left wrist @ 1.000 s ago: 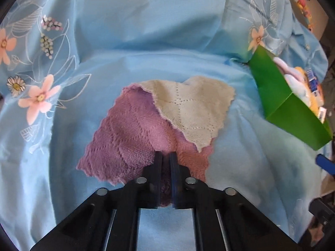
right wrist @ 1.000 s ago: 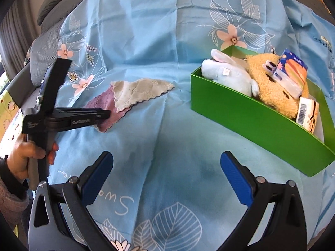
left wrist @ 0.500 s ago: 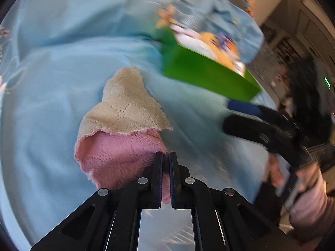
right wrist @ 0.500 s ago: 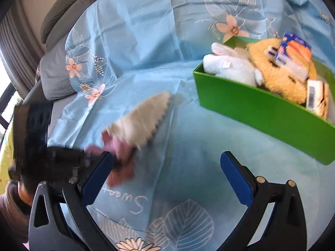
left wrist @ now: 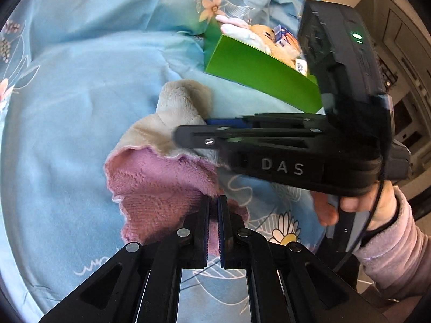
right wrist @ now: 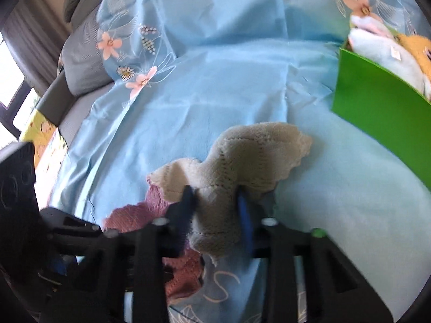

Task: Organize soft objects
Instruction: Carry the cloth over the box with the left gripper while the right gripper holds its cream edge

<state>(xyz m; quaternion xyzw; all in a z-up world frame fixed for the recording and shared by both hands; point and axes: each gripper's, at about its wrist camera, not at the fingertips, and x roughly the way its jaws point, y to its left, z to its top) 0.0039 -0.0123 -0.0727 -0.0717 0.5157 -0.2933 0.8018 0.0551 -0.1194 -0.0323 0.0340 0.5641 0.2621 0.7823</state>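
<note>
A purple fleece cloth (left wrist: 161,183) lies bunched on the blue floral sheet, and my left gripper (left wrist: 213,210) is shut on its near edge. Over it lies a beige cloth (right wrist: 242,156), also seen in the left wrist view (left wrist: 177,107). My right gripper (right wrist: 215,196) comes in from the right (left wrist: 194,132); its jaws are closing, and the beige cloth is pinched and puckered between the blue pads. The purple cloth (right wrist: 129,215) shows under the beige one at lower left.
A green box (left wrist: 258,72) holding plush toys (right wrist: 385,51) and small packets stands on the sheet behind and to the right of the cloths. A hand (left wrist: 350,202) in a lilac sleeve holds the right gripper. A grey cushion (right wrist: 80,64) lies at the far left.
My left gripper has dragged the purple cloth, bunching both cloths. My right gripper came down from open onto the beige cloth and closed on it.
</note>
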